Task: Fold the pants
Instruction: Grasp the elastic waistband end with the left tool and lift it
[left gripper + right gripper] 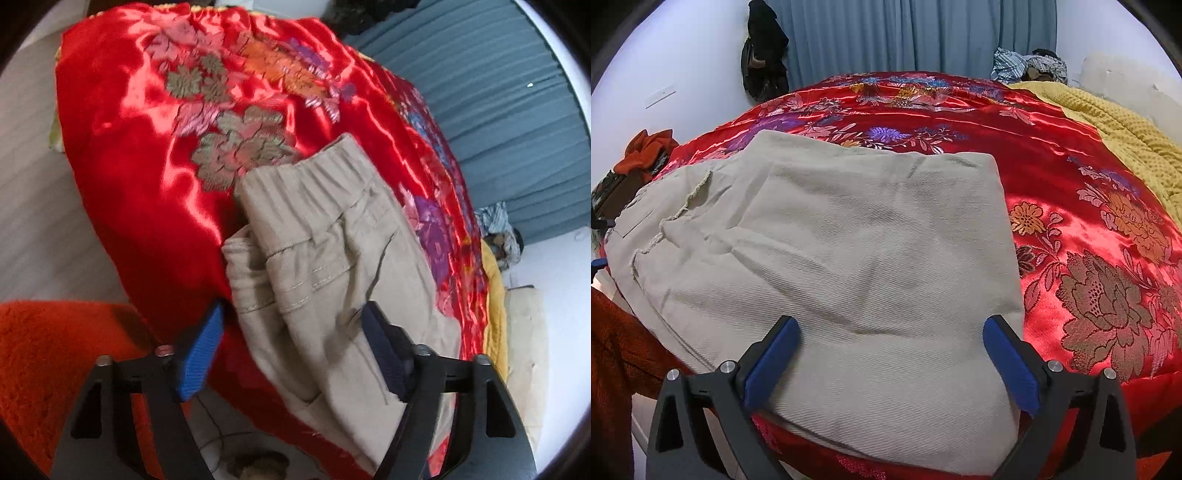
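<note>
Red floral bedspread (pixel 1071 177) bears beige pants (pixel 849 240) — both tools, left (pixel 295 321) and right (pixel 890 336), spread, pinching nothing.

Red satin quilt (pixel 1071 177) with floral embroidery is spread over the bed. Yellow knit blanket (pixel 1126 129) is laid along its right edge. Blue-grey curtain (pixel 905 37) is hung behind, dark clothes (pixel 762 51) on the wall, striped clothes (pixel 1012 64) piled beyond.

I'm working in a home bedroom: a red floral satin bedspread (pixel 1071 229) under my grippers, blue curtains (pixel 908 37) ahead, a yellow blanket (pixel 1126 133) right.
</note>
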Available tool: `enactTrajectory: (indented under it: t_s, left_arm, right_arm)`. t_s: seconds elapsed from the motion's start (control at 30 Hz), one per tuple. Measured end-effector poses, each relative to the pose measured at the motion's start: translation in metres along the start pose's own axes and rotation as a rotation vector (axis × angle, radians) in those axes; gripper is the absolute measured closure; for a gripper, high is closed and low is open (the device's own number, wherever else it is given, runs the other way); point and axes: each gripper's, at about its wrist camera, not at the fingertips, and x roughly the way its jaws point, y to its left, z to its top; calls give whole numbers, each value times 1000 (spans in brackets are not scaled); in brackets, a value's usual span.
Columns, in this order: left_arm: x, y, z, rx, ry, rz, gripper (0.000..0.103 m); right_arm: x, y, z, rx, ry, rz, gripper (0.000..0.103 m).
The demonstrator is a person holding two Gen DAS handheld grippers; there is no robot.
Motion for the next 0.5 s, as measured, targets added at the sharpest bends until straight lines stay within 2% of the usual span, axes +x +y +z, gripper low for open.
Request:
enactTrajectory:
  t_s: [0.03, 0.1, 0.17, 0.2, 0.23, 0.27, 0.3, 0.33, 0.37, 0.43, 0.5]
  left_arm:
    - [-6, -3, -2, 12, -20, 17, 70]
    - [-19, -6, -2, 27, -65, -2, 79]
    - [-18, -3, 0, 18, -67, -23, 79]
    - [-13, 0, 2, 12, -57, -11, 72]
    - [-4, 3, 4, -2, -38, 2, 52]
    - [2, 4, 4, -12, -24, 0, 47]
    - [7, 6, 4, -25, -19, 9, 46]
    - [8, 5, 3, -32, -22, 16, 49]
    - [7, 3, 3, -30, -28, 17, 58]
    - [-1, -8, 2, 2, -62, 46, 84]
    - [-13, -17, 1, 28, -83, 29, 89]
  right_arm:
    - [0, 0, 0, 0, 0, 0, 4]
    - [0, 0, 0, 0, 0, 1, 4]
    - [0, 0, 0, 1, -1, -1, 4]
    - [0, 0, 0, 0, -2, -2, 3]
    - [1, 0, 0, 0, -2, -2, 3]
    - [1, 0, 0, 1, -1, -2, 3]
    - [2, 0, 0, 1, 1, -3, 3]
    - [2, 1, 0, 1, 3, -3, 2]
    - [2, 1, 0, 1, 5, -3, 2]
    - [2, 0, 0, 0, 6, 1, 2]
    - [2, -1, 0, 0, 7, 6, 2]
